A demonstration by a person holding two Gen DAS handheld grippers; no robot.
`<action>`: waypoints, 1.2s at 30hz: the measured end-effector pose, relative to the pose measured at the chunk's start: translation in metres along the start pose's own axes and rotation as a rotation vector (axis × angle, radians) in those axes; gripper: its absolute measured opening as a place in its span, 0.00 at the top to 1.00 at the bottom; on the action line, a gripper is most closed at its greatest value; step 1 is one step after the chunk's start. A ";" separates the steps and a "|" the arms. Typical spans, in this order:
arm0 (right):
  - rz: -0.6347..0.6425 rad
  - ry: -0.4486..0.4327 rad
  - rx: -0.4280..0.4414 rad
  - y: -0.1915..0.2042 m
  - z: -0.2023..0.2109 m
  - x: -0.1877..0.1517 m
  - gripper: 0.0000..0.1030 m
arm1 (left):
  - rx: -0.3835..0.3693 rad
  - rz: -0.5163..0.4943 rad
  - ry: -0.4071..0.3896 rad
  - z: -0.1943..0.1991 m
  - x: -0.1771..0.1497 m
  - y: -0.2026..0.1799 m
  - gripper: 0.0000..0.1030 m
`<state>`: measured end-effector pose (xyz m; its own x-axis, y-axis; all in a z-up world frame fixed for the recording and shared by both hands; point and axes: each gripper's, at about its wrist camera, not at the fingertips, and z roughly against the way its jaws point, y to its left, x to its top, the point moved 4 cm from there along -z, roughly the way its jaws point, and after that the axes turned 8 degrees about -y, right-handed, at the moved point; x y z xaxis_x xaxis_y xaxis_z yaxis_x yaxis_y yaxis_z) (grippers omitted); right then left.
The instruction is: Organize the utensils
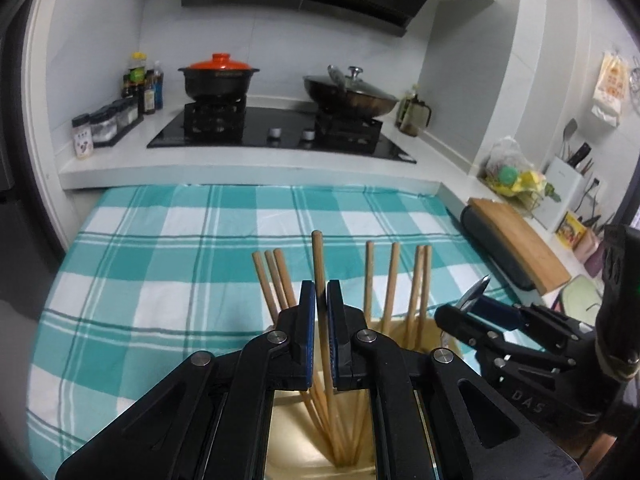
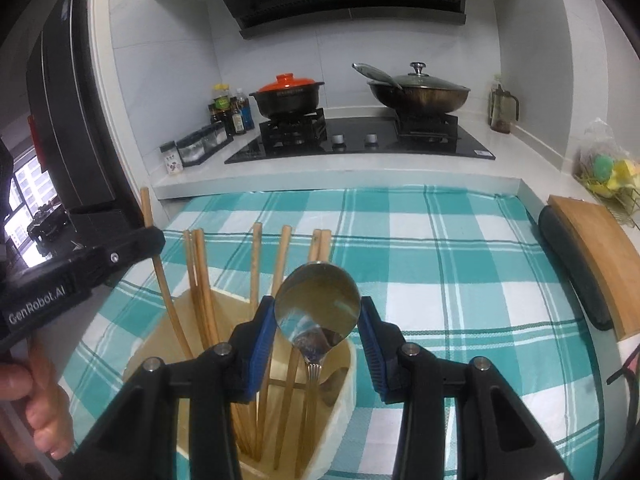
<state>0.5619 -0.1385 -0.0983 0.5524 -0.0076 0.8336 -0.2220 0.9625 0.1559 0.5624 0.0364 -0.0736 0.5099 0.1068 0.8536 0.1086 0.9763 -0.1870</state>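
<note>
Kitchen counter fills the background, a gas hob [image 2: 360, 140] with a clay pot and a lidded wok behind, and in front a teal checked tablecloth [image 1: 168, 240] on which the beige utensil holder [image 2: 168, 344] stands. Its divided compartments hold a fan of wooden chopsticks [image 2: 200, 276]. The left gripper [image 1: 320, 332] is clamped on a single chopstick [image 1: 318, 264], upright over the holder with its lower end among the others. The right gripper [image 2: 318, 340] stands spread wide on either side of a metal spoon [image 2: 318, 300], whose bowl sticks up between the pads while its handle reaches down into the holder; the pads look apart from it, so the spoon seems to rest there on its own. The main risk, as I judge it, is the light holder tipping if either gripper drags sideways against its rim. Next, the held chopstick could jam against its neighbours and lever them out. Least, the spoon may slump over once nothing steadies it.
</note>
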 end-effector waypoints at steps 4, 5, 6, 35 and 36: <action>-0.034 0.027 -0.013 -0.007 -0.002 0.003 0.56 | 0.022 -0.002 -0.027 0.026 -0.002 0.004 0.54; -0.038 0.012 -0.016 -0.009 0.005 0.006 0.56 | 0.028 -0.017 -0.044 0.039 -0.002 0.004 0.52; -0.041 -0.010 -0.023 -0.011 0.015 0.010 0.54 | 0.030 -0.032 -0.056 0.053 -0.002 0.005 0.50; 0.075 -0.200 -0.048 0.057 0.283 -0.126 0.00 | 0.373 -0.138 -0.117 0.291 -0.157 -0.050 0.00; 0.075 -0.198 -0.056 0.057 0.285 -0.128 0.00 | 0.372 -0.130 -0.112 0.292 -0.158 -0.051 0.00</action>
<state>0.2497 -0.1604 -0.0448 0.3663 0.0170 0.9304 -0.2090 0.9758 0.0645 0.2271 0.0243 -0.0565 0.4140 -0.0222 0.9100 -0.1601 0.9823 0.0968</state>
